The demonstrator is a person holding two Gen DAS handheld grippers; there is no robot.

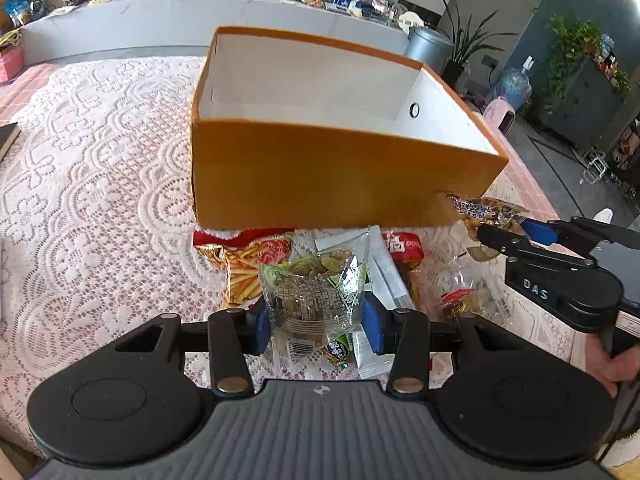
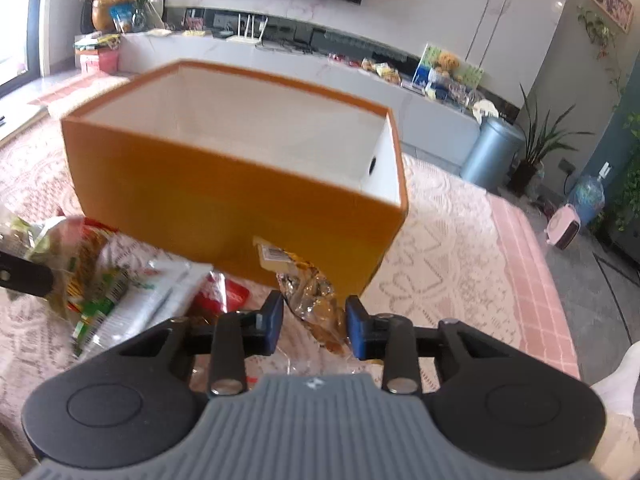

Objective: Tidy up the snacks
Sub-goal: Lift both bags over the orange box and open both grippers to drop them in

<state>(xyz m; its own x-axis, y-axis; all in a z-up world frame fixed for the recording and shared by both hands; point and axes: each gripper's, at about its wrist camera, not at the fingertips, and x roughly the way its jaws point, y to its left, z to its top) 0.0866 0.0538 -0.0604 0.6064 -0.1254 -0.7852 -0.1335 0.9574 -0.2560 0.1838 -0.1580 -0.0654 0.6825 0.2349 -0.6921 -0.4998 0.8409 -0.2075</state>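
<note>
An open orange box point(image 1: 340, 172) with a white inside stands on the lace-covered table, just beyond the snack pile; it looks empty as far as I can see in. My left gripper point(image 1: 318, 326) is shut on a clear green-printed snack packet point(image 1: 316, 296), held upright in front of the box's near wall. At the right, my right gripper point(image 1: 508, 234) holds a crinkled golden-brown snack packet point(image 1: 488, 210) by the box's near right corner. In the right wrist view that gripper point(image 2: 315, 326) has its blue pads on both sides of the golden-brown packet point(image 2: 312, 300), before the orange box point(image 2: 224, 200).
Loose snacks lie between me and the box: a fries bag point(image 1: 240, 268), a red packet point(image 1: 404, 246), a white packet point(image 1: 384, 276) and a clear wrapper point(image 1: 468, 300). A hand point(image 1: 616, 364) grips the right tool. The table edge point(image 2: 532, 280) runs along the right.
</note>
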